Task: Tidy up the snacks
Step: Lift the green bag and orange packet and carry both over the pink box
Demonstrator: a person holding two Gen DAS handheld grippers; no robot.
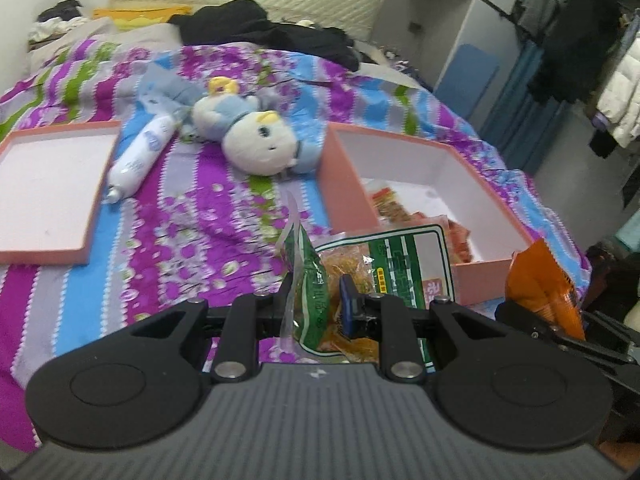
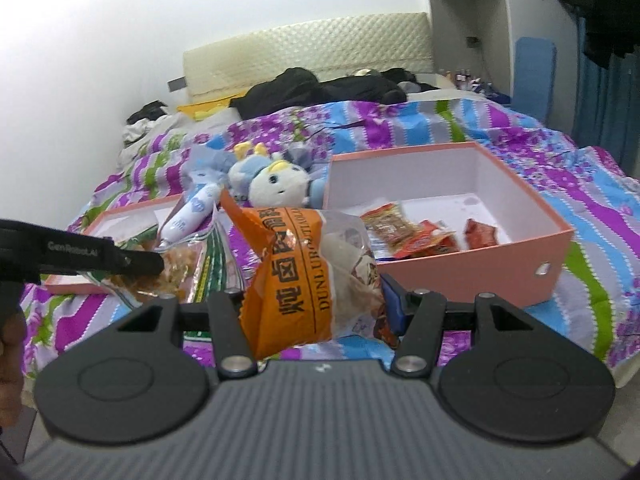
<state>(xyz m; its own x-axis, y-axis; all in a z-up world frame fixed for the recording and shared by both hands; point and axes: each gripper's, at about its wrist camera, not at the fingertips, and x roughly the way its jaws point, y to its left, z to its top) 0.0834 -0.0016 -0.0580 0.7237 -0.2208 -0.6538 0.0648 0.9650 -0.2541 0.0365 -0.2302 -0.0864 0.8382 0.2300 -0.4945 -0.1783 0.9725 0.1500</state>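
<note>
My left gripper (image 1: 320,292) is shut on a green-and-clear snack bag (image 1: 400,264) with orange strips inside, held up above the bedspread in front of the pink box (image 1: 348,184). My right gripper (image 2: 316,300) is shut on an orange bag (image 2: 288,272) with a clear window, lifted just left of the same pink box (image 2: 480,268). Several small red and brown snack packets (image 2: 420,236) lie on the box floor. The orange bag (image 1: 540,284) also shows at the right edge of the left wrist view. The green bag (image 2: 180,268) hangs at the left of the right wrist view.
The pink box lid (image 1: 48,184) lies upside down on the left of the bed. A plush toy (image 1: 256,136) and a white tube (image 1: 140,156) lie between lid and box. Black clothes (image 1: 256,28) are heaped by the headboard. Hanging coats (image 1: 580,36) stand to the right.
</note>
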